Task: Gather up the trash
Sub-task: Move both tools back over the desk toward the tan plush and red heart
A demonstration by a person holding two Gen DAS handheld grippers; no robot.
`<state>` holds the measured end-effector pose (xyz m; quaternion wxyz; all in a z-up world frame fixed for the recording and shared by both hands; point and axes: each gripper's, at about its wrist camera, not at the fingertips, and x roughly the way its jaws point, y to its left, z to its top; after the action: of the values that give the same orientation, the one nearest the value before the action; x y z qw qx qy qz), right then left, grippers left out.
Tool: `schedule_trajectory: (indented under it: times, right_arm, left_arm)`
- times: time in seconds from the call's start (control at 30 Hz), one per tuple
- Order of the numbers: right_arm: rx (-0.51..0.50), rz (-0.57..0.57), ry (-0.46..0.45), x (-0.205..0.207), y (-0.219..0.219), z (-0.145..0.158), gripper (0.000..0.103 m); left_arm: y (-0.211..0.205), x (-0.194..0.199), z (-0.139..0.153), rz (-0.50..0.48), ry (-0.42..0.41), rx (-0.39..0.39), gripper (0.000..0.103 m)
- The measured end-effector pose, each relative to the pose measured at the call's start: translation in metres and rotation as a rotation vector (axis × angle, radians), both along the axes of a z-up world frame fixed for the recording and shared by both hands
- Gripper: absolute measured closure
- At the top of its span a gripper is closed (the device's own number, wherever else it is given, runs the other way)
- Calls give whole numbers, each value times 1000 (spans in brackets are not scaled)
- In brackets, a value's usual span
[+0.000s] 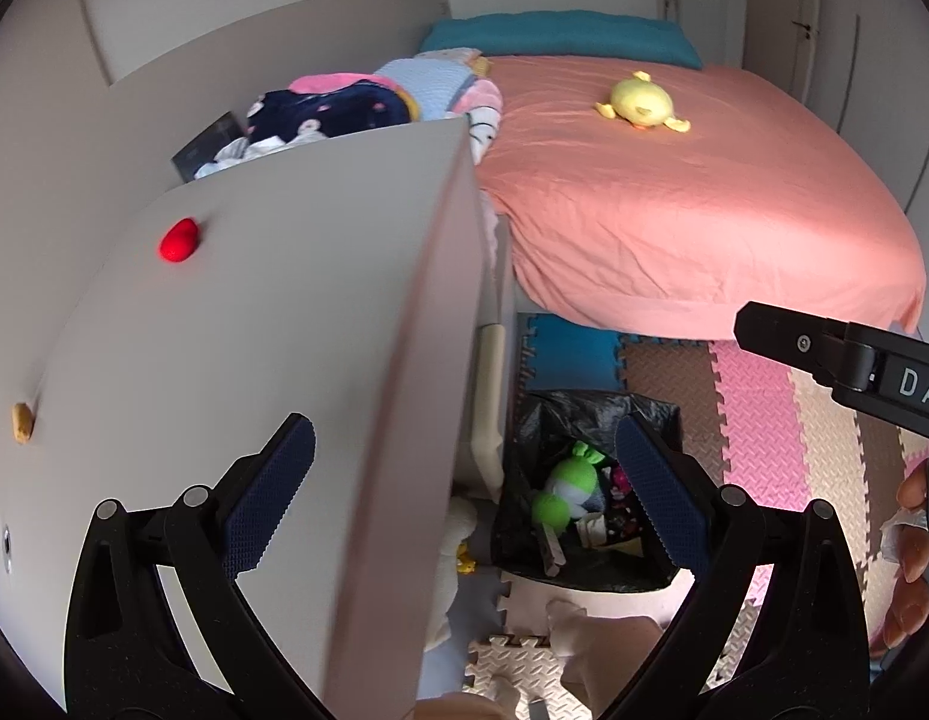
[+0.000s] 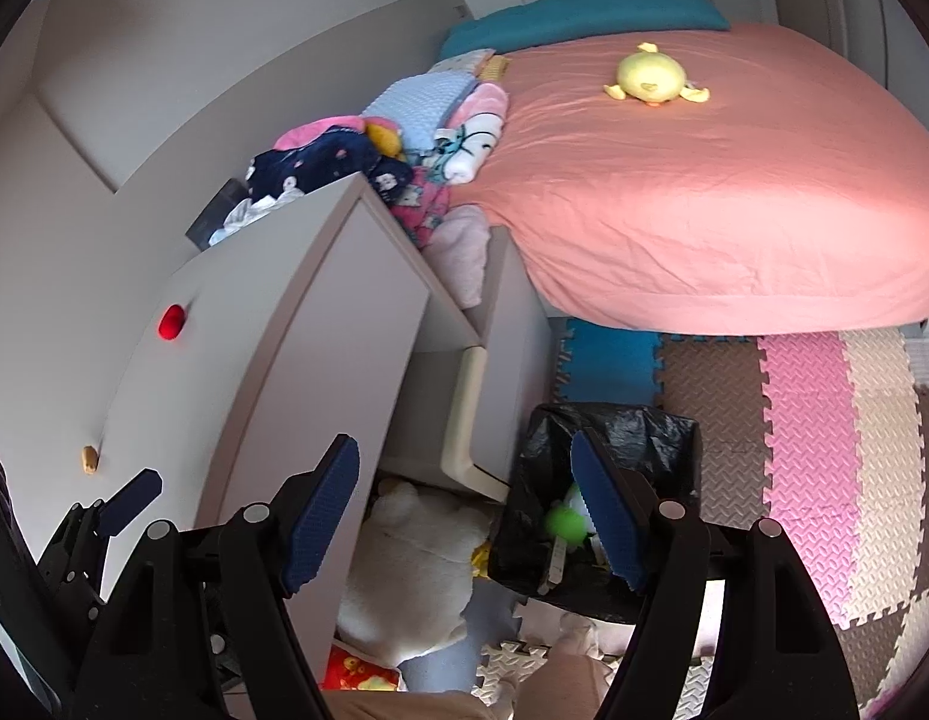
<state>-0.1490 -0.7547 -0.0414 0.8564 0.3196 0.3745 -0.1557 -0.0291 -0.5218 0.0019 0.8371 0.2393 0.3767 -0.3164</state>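
I hold both the left gripper [image 1: 464,492] and right gripper [image 2: 467,516] spread and empty above the black-lined trash bin [image 1: 590,510], where dropped items land inside.

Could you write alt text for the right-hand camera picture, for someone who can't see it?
An open, empty gripper hangs above a black-lined trash bin holding a green toy, beside a grey cabinet. Behind lies a bed with a yellow plush.

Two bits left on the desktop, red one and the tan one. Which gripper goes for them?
Left, probably. The left gripper is open and empty, already over the desktop holding the red piece and tan piece. The right gripper, also open, sits nearer the bin.
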Motion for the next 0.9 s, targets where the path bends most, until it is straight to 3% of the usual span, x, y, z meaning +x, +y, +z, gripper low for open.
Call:
schedule_trajectory:
  times: [0.4,0.9]
  right_arm:
    - [-31,148,-19,64,62,24,28]
    - [-64,372,-32,155,159,38,26]
  left_arm:
    - [80,65,18,192,-13,-41,6]
    - [215,151,30,533,-28,-61,6]
